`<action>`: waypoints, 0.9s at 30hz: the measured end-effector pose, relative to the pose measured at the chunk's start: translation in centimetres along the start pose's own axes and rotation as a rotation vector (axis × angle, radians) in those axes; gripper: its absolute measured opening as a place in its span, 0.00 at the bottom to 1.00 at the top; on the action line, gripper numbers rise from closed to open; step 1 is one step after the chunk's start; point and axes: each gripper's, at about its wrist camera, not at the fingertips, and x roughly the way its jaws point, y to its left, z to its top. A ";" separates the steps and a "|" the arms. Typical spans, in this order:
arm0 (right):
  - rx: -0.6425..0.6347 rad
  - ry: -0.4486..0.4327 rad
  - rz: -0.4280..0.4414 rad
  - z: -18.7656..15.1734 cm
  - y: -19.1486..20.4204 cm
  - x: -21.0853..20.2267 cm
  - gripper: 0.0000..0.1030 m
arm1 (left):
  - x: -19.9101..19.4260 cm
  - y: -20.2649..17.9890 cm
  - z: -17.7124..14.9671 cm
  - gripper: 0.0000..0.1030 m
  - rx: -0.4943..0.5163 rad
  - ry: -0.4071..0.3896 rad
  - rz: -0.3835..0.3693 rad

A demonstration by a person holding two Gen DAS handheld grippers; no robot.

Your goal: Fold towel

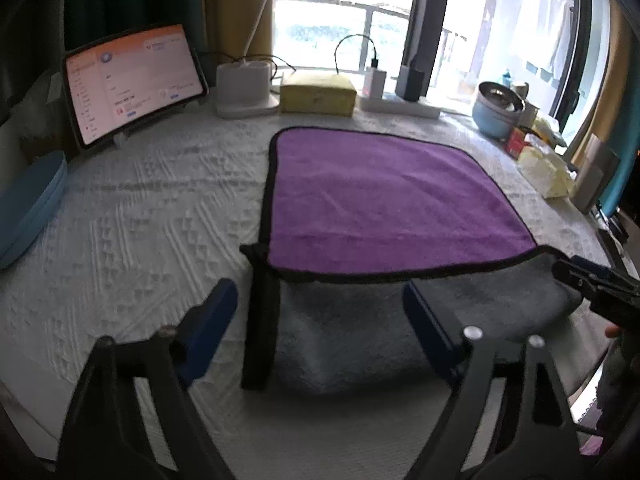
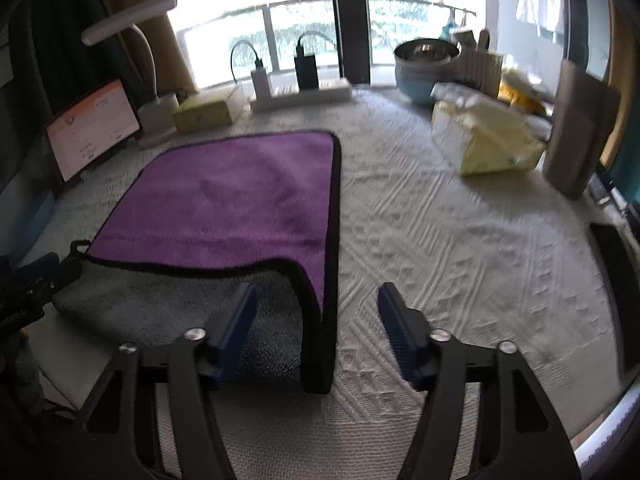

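A purple towel (image 1: 384, 196) with black trim and a grey underside lies on the white textured cloth, its near part folded back so a grey band (image 1: 352, 328) shows. It also shows in the right wrist view (image 2: 224, 196). My left gripper (image 1: 316, 320) is open, its blue pads straddling the near-left corner of the grey fold without touching. My right gripper (image 2: 316, 320) is open over the near-right corner. The right gripper also shows at the right edge of the left view (image 1: 596, 284); the left one shows at the left edge of the right view (image 2: 36, 280).
A lit tablet (image 1: 132, 80) stands at the back left, next to a lamp base (image 1: 244, 88), a yellow tissue box (image 1: 316, 92) and a power strip (image 1: 396, 104). A blue bowl (image 1: 496, 112) and yellow packets (image 2: 488, 136) sit at the right. A blue dish (image 1: 28, 208) lies at the left.
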 end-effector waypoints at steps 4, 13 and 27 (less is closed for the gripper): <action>-0.018 0.017 0.015 -0.5 0.3 0.6 0.50 | 0.7 0.3 -0.3 0.67 0.000 0.033 0.003; -0.042 0.029 0.024 -0.9 0.8 1.1 0.42 | 0.9 0.4 -0.9 0.44 0.018 0.046 0.026; -0.089 -0.012 0.028 -1.3 1.5 0.2 0.08 | -0.6 0.5 -1.2 0.05 0.017 0.006 -0.001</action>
